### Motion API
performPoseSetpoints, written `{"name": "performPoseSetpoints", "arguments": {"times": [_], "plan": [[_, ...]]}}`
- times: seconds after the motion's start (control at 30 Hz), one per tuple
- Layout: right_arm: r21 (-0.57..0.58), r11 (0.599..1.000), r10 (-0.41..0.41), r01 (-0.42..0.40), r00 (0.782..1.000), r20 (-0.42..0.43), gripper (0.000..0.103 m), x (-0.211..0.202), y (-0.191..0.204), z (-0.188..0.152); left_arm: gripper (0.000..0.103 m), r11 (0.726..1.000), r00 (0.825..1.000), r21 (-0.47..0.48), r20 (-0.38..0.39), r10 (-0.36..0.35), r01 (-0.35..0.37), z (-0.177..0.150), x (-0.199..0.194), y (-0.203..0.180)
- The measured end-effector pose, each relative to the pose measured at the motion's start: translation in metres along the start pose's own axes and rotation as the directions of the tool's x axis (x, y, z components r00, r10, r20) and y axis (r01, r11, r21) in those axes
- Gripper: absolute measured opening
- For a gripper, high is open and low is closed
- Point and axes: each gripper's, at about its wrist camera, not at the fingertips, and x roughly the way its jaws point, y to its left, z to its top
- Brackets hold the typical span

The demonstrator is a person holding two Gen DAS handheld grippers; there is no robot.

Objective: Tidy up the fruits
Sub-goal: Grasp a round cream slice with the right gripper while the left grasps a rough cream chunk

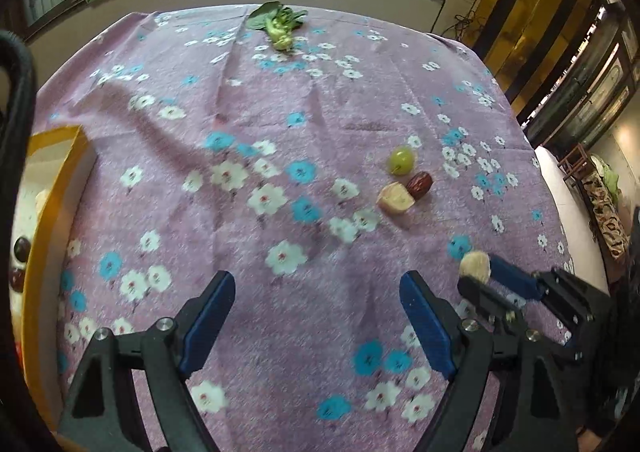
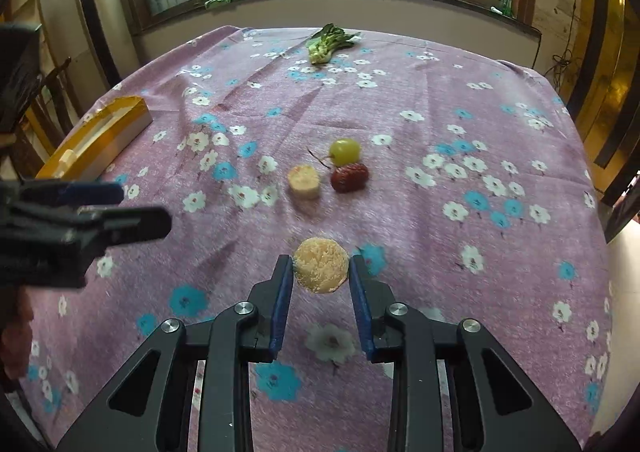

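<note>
Right gripper (image 2: 321, 272) pinches a pale fruit slice (image 2: 320, 265) just above the surface (image 2: 440, 232); left gripper (image 1: 316, 316) hangs wide open, grape (image 2: 344, 151) and date (image 2: 349, 177) mid-surface.

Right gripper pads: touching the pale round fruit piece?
Touching. The right wrist view shows the pale fruit piece wedged between both pads of the right gripper, with no gap on either side.
</note>
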Motion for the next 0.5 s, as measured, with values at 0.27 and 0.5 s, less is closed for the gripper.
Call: {"name": "performPoseSetpoints", "arguments": {"times": [0.27, 0.5], "plan": [[0.066, 0.997, 0.039, -0.038, 0.999, -0.014, 0.028, -0.001, -0.032, -0.018, 0.086, 0.981, 0.999, 0.189, -0.006, 0.041, -0.039, 0.029, 0.052, -0.056], [0.096, 0.99, 0.105, -0.104, 0.994, -0.003, 0.031, 0.003, -0.042, -0.02, 0.072, 0.977, 0.999, 0.21, -0.02, 0.036, -0.031, 0.04, 0.072, -0.054]]}}
